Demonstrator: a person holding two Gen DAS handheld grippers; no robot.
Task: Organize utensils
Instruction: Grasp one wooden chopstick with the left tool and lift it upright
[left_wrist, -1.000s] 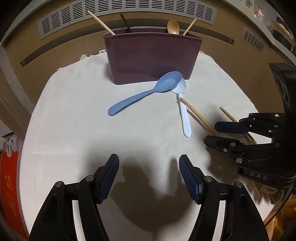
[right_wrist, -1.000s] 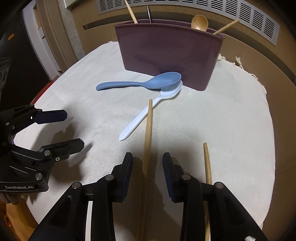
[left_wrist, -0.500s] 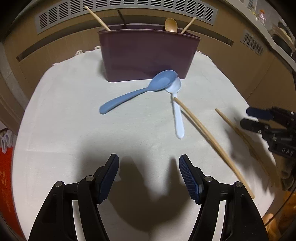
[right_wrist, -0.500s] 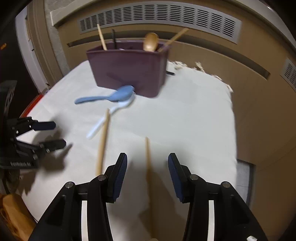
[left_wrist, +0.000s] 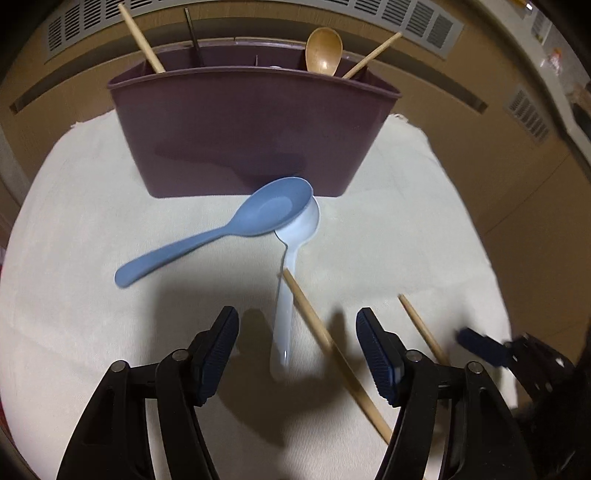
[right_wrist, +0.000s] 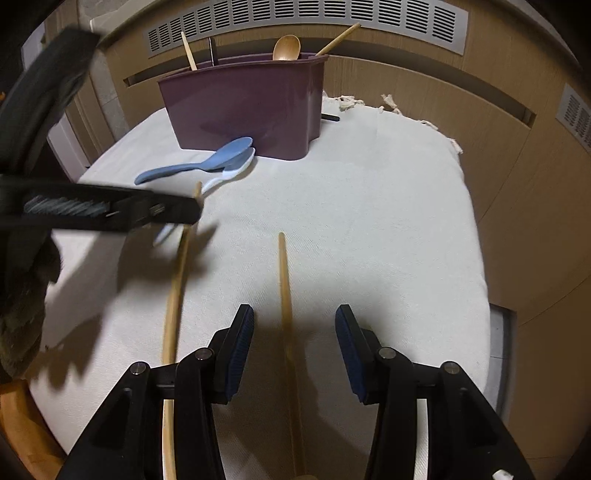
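A maroon utensil holder (left_wrist: 255, 125) stands at the back of the cloth, also in the right wrist view (right_wrist: 243, 107); it holds a wooden spoon (left_wrist: 324, 50) and sticks. A blue spoon (left_wrist: 229, 229) lies over a white spoon (left_wrist: 290, 280) before it. Two wooden chopsticks lie on the cloth: one (left_wrist: 332, 350) crosses the white spoon's handle, the other (right_wrist: 286, 306) lies apart. My left gripper (left_wrist: 297, 354) is open, its jaws straddling the white spoon's handle end and the first chopstick. My right gripper (right_wrist: 293, 350) is open, astride the second chopstick.
A white cloth (right_wrist: 369, 221) covers the round table; fringed edge at the back right. Wooden panelled walls with vent grilles (right_wrist: 314, 18) surround it. A small black object (right_wrist: 330, 117) lies behind the holder. A wooden chair part (right_wrist: 22, 424) shows at lower left.
My left gripper has moved forward and right, onto the white spoon's handle. My right gripper has opened wider and shifted onto the second chopstick. The spoons have not moved.
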